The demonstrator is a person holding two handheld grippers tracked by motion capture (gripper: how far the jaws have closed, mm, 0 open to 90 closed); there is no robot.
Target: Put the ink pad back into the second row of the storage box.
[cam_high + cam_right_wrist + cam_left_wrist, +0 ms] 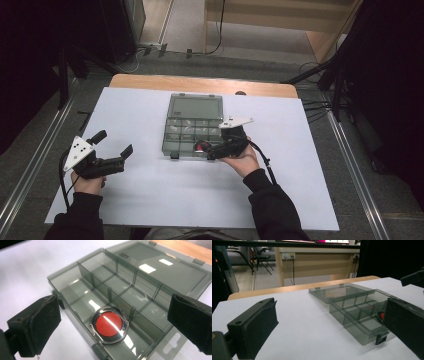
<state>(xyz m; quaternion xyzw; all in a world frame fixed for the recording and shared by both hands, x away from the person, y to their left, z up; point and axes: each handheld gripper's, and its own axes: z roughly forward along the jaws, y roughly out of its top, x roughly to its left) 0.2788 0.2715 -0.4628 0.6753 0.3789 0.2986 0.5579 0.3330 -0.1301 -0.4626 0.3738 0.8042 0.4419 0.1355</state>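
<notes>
A smoky see-through compartment box lies open on the white sheet, its lid folded flat behind it. In a front compartment rests a round red disc with a shiny metal rim, also visible as a red spot from above. My right gripper hovers just over that compartment with its jaws spread wide on either side of the disc, touching nothing. My left gripper is held at the left of the sheet, open and empty, pointing toward the box.
The white sheet covers most of a wooden table. Several other compartments of the box hold nothing. Dark stands and cables line both sides of the table, and the floor lies beyond the far edge.
</notes>
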